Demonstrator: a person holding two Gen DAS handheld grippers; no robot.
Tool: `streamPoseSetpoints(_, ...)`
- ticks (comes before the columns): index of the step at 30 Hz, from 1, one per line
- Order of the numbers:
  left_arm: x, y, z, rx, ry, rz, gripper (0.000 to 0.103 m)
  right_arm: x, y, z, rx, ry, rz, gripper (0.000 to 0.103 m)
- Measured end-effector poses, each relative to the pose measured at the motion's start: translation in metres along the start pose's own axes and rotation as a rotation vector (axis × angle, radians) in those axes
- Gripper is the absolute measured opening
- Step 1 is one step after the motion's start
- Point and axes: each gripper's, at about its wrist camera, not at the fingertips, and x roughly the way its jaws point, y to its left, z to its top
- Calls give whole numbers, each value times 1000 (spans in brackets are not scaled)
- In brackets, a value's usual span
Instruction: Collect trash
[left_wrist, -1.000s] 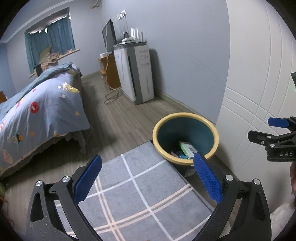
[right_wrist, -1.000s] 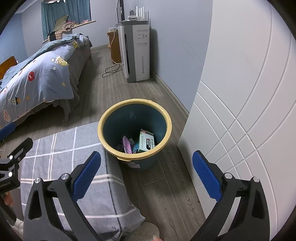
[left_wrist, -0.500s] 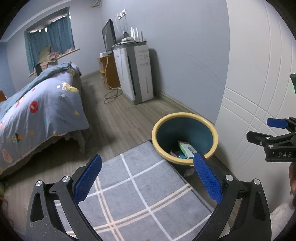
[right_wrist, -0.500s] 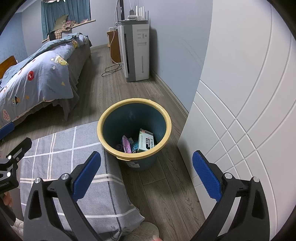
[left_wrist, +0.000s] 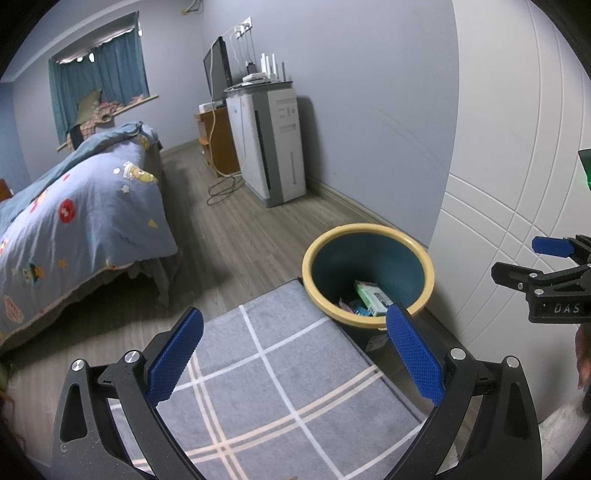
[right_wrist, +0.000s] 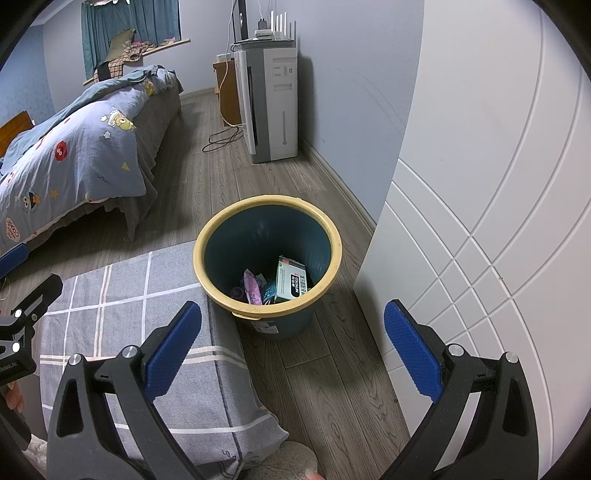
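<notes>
Trash bin (right_wrist: 266, 258); both jaws wide, empty.

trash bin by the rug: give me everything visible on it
The trash bin is a round, tapered bucket, plastic by the look, dark teal with a thick yellow rim and a pale label low on its outer wall. It stands upright on the wood floor, close against the edge of the grey checked cushion and near the white panelled door. Inside lie a green-and-white box, a pink wrapper and smaller bits. Neither pair of tongs touches it.
</notes>
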Motion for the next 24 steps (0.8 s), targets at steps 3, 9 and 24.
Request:
streamPoseSetpoints(3,0,0,1,0,0,0,98,0,0,0,1,0,-1,98)
streamPoseSetpoints(9,1,-4,0,0,4,1,98,0,0,0,0,1,0,98)
streamPoseSetpoints(24,0,-8,-5,-12,7,-35,98,0,0,0,0,0,-1,98)
